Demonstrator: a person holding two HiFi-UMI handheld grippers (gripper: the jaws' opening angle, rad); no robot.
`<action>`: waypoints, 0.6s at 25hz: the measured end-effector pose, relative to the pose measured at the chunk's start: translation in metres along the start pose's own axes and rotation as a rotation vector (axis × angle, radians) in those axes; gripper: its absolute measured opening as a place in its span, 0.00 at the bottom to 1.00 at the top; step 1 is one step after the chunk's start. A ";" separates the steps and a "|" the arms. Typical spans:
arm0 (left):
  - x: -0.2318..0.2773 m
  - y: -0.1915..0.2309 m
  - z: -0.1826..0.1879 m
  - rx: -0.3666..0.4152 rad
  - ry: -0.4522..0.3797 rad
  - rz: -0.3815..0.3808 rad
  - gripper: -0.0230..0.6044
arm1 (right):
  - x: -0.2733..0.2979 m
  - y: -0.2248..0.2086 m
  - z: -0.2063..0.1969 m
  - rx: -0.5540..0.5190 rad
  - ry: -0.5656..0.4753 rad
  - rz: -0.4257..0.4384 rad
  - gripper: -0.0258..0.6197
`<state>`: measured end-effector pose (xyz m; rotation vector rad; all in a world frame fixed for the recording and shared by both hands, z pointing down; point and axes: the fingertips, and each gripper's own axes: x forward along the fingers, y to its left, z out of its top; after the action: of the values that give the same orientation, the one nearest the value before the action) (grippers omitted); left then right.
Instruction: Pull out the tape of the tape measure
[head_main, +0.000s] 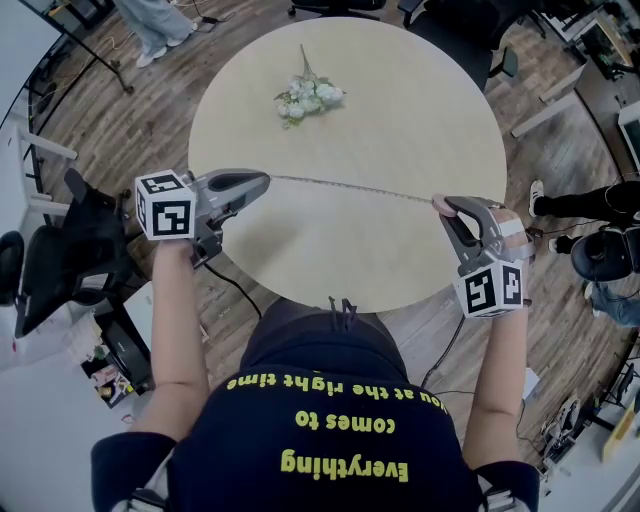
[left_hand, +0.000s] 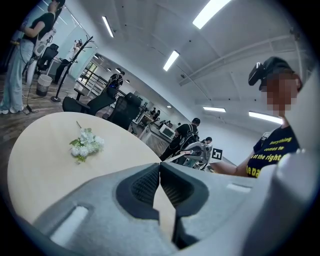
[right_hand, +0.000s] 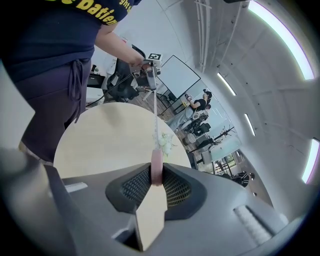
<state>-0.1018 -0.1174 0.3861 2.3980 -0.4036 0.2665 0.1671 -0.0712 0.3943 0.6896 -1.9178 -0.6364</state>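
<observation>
Head view, left gripper (head_main: 256, 183): jaws pressed together on the end of the tape (head_main: 350, 188), which left its tips toward the other tool.
Head view, right gripper (head_main: 442, 206): closed on the case at the tape's far end; the case itself was mostly hidden by the jaws here.
Head view, tape: stretched in a near-straight line between the two tools, above the near half of the table (head_main: 400, 120), with the flowers (head_main: 308, 97) well beyond it.
Left gripper view, left gripper (left_hand: 160, 168): pads met with no gap; a thin pale strip (left_hand: 173, 157) ran from the tips to the right gripper (left_hand: 200, 152) ahead.
Left gripper view, hold: the strip seemed caught at the very tips, though the pinch point itself was too small to see.
Right gripper view, right gripper (right_hand: 157, 176): jaws pinched a small pink round case (right_hand: 156, 161) by its flat sides.
Right gripper view, tape (right_hand: 157, 125): rose straight from the case toward the left gripper (right_hand: 149, 74) far ahead.
Handling, tape: likely light, thin and floppy, with a spring pulling it back, so a grip on its end tab would have to stay firm.
Handling, case: likely hard and smooth; gripped on its flats it could swivel or slip if the pull went off the tape's line.
</observation>
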 end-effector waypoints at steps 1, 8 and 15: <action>-0.002 0.002 0.000 -0.001 -0.002 0.006 0.05 | -0.001 -0.001 -0.004 -0.001 0.005 -0.005 0.17; -0.015 0.019 0.003 0.004 0.006 0.060 0.05 | -0.007 -0.003 -0.021 -0.011 0.046 -0.001 0.17; -0.033 0.037 0.010 0.005 -0.014 0.124 0.05 | -0.012 -0.004 -0.033 -0.007 0.071 0.003 0.17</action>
<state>-0.1444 -0.1430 0.3911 2.3843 -0.5595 0.3072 0.2025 -0.0697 0.3976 0.6958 -1.8495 -0.6087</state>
